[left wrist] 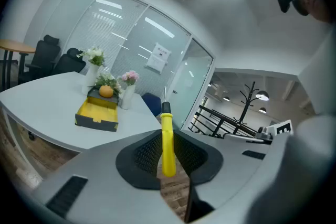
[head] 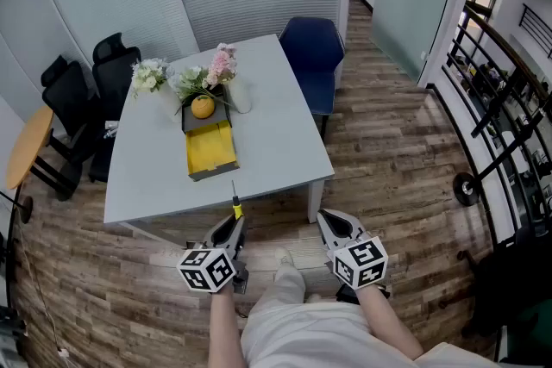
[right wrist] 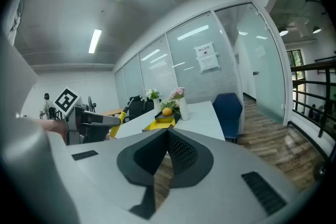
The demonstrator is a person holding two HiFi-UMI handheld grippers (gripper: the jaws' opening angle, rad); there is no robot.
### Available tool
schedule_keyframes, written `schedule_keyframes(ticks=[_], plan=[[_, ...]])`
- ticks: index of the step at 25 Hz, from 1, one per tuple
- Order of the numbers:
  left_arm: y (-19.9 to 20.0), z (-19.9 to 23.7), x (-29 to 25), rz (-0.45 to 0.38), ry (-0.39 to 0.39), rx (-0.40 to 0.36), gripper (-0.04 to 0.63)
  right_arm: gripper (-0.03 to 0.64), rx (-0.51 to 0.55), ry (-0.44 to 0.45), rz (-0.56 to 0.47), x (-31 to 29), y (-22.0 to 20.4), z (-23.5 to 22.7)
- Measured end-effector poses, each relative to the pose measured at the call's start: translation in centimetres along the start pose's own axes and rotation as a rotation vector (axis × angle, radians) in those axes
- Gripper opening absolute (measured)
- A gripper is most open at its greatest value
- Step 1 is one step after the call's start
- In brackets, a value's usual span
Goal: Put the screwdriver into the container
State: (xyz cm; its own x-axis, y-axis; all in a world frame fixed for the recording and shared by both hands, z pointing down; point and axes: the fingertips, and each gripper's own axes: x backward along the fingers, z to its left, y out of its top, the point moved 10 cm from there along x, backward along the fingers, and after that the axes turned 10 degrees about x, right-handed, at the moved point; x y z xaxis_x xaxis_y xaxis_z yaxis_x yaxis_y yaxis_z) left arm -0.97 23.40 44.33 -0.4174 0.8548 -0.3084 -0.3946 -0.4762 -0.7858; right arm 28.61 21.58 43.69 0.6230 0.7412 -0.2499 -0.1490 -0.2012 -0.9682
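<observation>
A yellow-handled screwdriver (left wrist: 167, 140) stands upright between the pads of my left gripper (head: 234, 224), metal tip up, gripped by its handle; it also shows in the head view as the screwdriver (head: 235, 204) just off the table's near edge. The container (head: 210, 150) is a yellow-lined open box on the white table (head: 276, 142), seen too from the left gripper as the container (left wrist: 97, 113) ahead and to the left. My right gripper (head: 338, 226) is held beside the left one with its jaws together and nothing between them (right wrist: 165, 134).
An orange (head: 203, 107) lies in a dark tray behind the box, with flowers in a white vase (head: 236, 93) and another bunch (head: 148, 75). A blue chair (head: 312, 56) stands at the table's far right, black chairs (head: 103, 77) at its left. Railing (head: 509, 116) runs along the right.
</observation>
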Motion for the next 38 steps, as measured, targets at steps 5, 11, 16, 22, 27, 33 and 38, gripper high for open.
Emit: schedule_keyframes(ticks=[5,11,16,22,27,33,38], plan=[[-1.4,-1.2,2.4,-0.006,0.003,0.001,0.066,0.014,-0.004,0.002,-0.003,2.3,-0.5,1.1],[-2.6,-1.3,4.8,-0.036,0.031,0.039,0.066,0.015,-0.001,0.022,0.011,3.1,-1.0,2.2],[-2.6,0.0,6.1,-0.055,0.075,0.058,0.066,0.015,0.007,0.043,0.021,1.8,-1.0,2.8],[-1.2,1.8,6.1,-0.081,0.115,0.077,0.066,0.015,0.018,0.070,0.029,-0.9,-0.4,2.6],[0.0,3.8,3.9,-0.083,0.122,0.092,0.066,0.015,0.021,0.080,0.040,-4.4,-0.2,1.4],[3.1,8.3,0.3,-0.069,0.125,0.121,0.066,0.015,0.025,0.069,0.062,-10.6,0.9,-0.1],[7.8,13.3,-3.5,-0.037,0.117,0.131,0.066,0.014,0.019,0.053,0.088,-17.6,2.6,-0.5]])
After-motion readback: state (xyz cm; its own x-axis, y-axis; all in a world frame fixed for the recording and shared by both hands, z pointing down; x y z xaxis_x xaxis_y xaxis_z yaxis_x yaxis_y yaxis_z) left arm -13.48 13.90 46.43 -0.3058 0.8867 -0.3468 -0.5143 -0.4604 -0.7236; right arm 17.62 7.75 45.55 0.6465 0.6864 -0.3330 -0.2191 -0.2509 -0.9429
